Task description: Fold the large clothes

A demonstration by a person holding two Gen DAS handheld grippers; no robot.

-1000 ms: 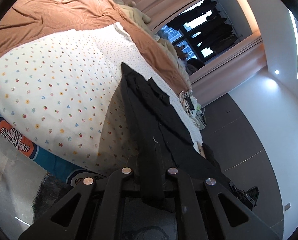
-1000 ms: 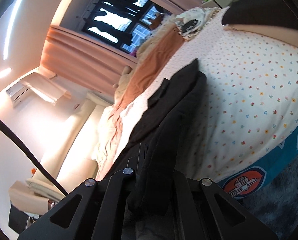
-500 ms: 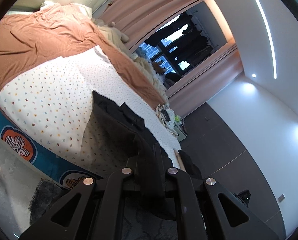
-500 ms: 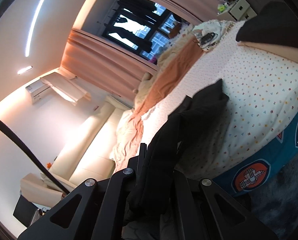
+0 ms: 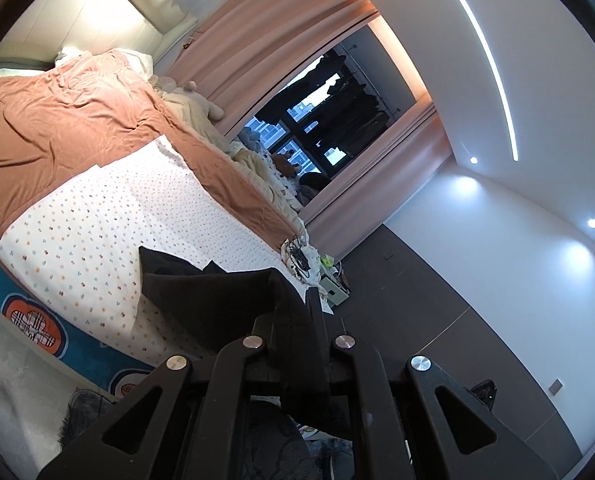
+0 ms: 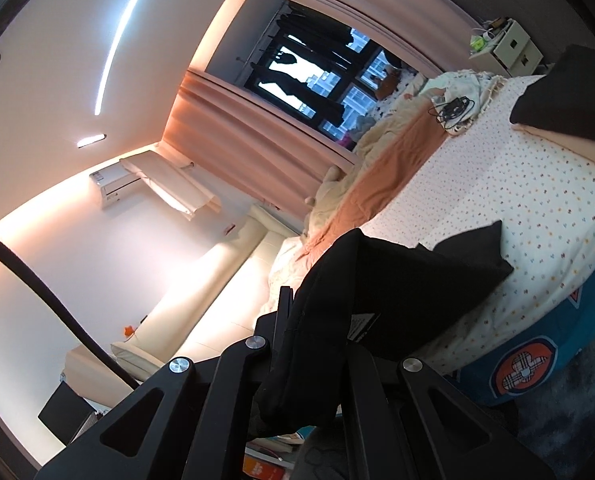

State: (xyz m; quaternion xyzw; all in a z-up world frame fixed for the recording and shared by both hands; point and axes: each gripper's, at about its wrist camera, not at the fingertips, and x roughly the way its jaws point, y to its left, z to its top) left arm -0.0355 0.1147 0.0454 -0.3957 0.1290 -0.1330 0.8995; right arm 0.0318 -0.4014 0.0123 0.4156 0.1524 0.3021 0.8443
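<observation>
A large black garment point(image 5: 201, 292) hangs lifted over the near edge of the bed, its far end still trailing on the flower-print sheet point(image 5: 109, 216). My left gripper point(image 5: 297, 340) is shut on one edge of this garment, with cloth bunched between its fingers. In the right wrist view the same black garment point(image 6: 409, 276) stretches from the sheet point(image 6: 517, 200) up to my right gripper point(image 6: 309, 344), which is shut on another edge. Both grippers are raised above the bed and point roughly level.
An orange-brown blanket point(image 5: 57, 128) covers the far half of the bed. Cream bedding point(image 5: 201, 116) lies by the curtained window point(image 5: 329, 120). A tangle of cables point(image 6: 453, 108) rests at the bed's far corner, a small white cabinet point(image 6: 509, 44) beyond it. Dark floor lies beside the bed.
Both grippers have risen and pulled back, lifting the black garment off the sheet; less of it lies on the bed now. The views tilted up toward the window and ceiling.
</observation>
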